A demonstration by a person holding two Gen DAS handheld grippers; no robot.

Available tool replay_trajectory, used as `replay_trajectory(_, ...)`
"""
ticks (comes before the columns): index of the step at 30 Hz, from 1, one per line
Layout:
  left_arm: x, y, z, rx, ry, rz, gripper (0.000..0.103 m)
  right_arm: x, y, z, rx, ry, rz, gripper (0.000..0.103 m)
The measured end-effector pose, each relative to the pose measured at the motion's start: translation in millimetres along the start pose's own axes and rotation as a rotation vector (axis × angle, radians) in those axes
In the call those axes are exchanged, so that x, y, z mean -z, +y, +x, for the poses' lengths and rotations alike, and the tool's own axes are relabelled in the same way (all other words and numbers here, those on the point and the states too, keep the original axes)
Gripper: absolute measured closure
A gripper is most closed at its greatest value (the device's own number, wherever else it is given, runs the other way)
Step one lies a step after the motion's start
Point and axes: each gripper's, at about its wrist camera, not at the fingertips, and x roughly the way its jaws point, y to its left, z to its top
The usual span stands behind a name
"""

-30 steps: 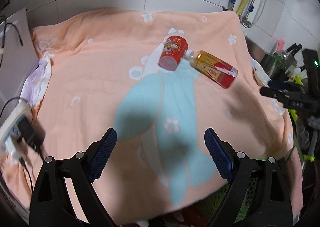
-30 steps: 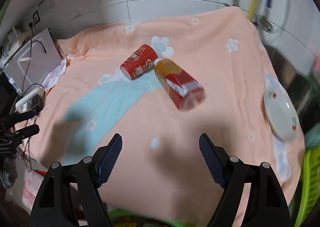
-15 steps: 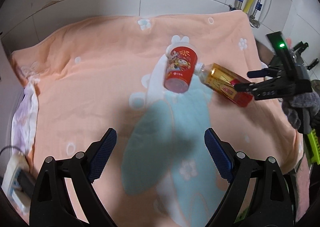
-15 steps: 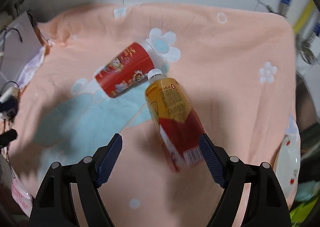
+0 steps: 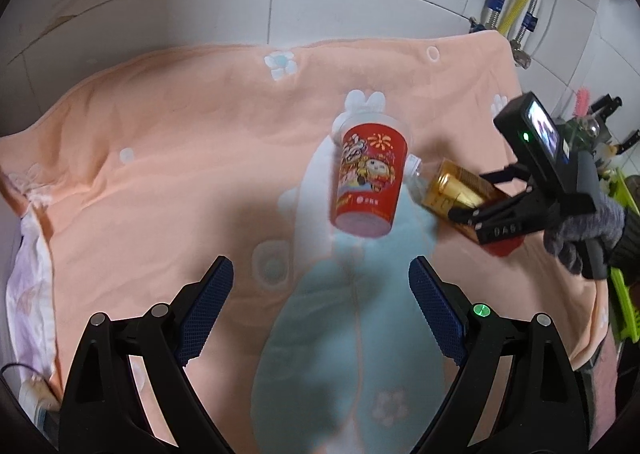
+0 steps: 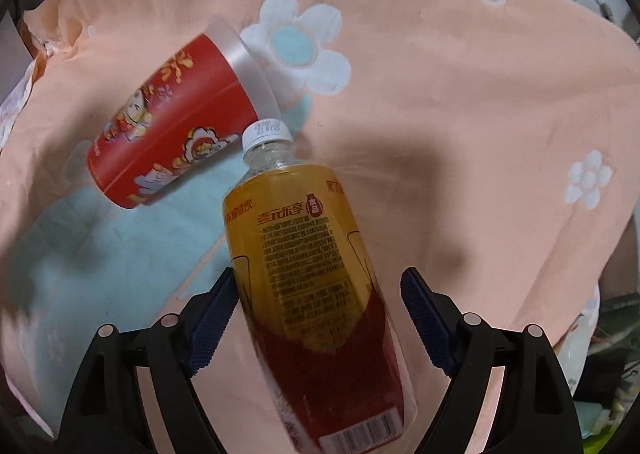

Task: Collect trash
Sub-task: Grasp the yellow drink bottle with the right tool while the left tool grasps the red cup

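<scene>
Straddling the bottle (image 6: 304, 274), the right gripper (image 6: 316, 314) had dropped from a distant hover; its jaws were opening, pads not yet pressing, so a grasp looked imminent. The bottle lay on the towel (image 6: 460, 102), cap touching the cup (image 5: 370, 178). The left gripper (image 5: 320, 314), open and empty, had closed in on the cup.

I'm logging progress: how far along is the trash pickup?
Nothing collected yet. In hand: the right tongs straddle the bottle, jaws opening, right pad clear of it. Left: gripping and binning the bottle, then the red cup, ahead of the open left tongs.
</scene>
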Motion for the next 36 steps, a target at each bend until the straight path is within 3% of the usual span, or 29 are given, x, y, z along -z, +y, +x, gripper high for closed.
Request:
replay_trajectory(3, -11, -6, 13, 0.002, 0.004, 0.030, 0.015, 2, -3, 2, -0.024, -0.002, 0.028, 0.032)
replay_trajectory(10, -40, -22, 49, 0.033, 0.033, 0.057, 0.014, 28, -9, -19, -0.005, -0.031, 0.094, 0.034)
replay_trajectory(18, -66, -48, 105, 0.018, 0.094, 0.111, 0.014, 79, -13, -64, -0.026, -0.092, 0.165, 0.035)
replay_trajectory(26, -86, -52, 150, -0.014, 0.145, 0.075, 0.014, 135, 9, -105, -0.065, -0.162, 0.237, 0.035)
replay_trajectory(31, -89, -55, 161, 0.013, 0.164, 0.078, 0.031, 161, 20, -119, -0.082, -0.196, 0.270, 0.035)
replay_trajectory(36, -82, -62, 150, 0.000, 0.128, 0.101, 0.032, 182, 27, -131, -0.094, -0.226, 0.300, 0.036)
